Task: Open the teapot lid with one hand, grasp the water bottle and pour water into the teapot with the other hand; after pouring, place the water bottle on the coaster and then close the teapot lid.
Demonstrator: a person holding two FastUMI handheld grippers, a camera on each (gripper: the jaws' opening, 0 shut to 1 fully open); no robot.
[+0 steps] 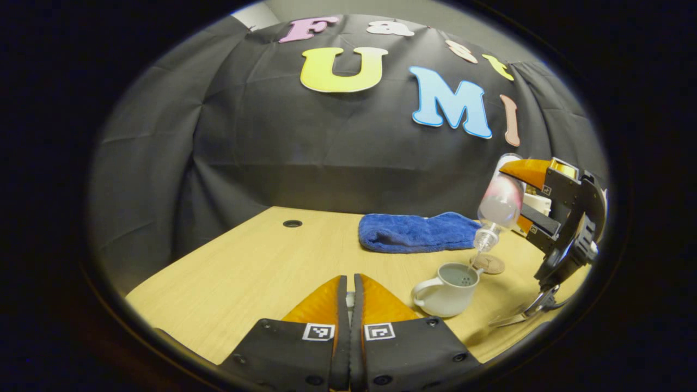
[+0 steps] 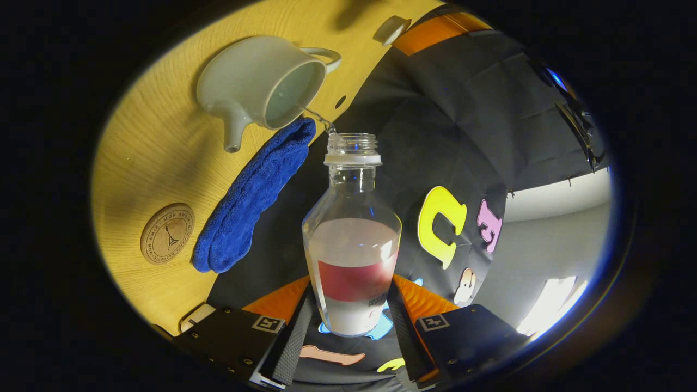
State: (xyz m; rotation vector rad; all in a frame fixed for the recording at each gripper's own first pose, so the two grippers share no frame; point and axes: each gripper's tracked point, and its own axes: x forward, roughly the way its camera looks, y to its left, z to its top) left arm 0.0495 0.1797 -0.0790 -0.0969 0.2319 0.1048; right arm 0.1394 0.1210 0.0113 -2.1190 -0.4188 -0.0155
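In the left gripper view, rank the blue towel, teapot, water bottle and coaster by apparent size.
1. blue towel
2. teapot and water bottle: look alike, so unranked
3. coaster, partly hidden behind the teapot

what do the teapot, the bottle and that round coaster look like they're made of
Teapot: probably glazed ceramic, white with a soft sheen. Water bottle: clear plastic by the look, see-through with a threaded neck, though glass can't be ruled out. Coaster: seemingly wood or cork, tan, matte, with a dark printed or burnt design.
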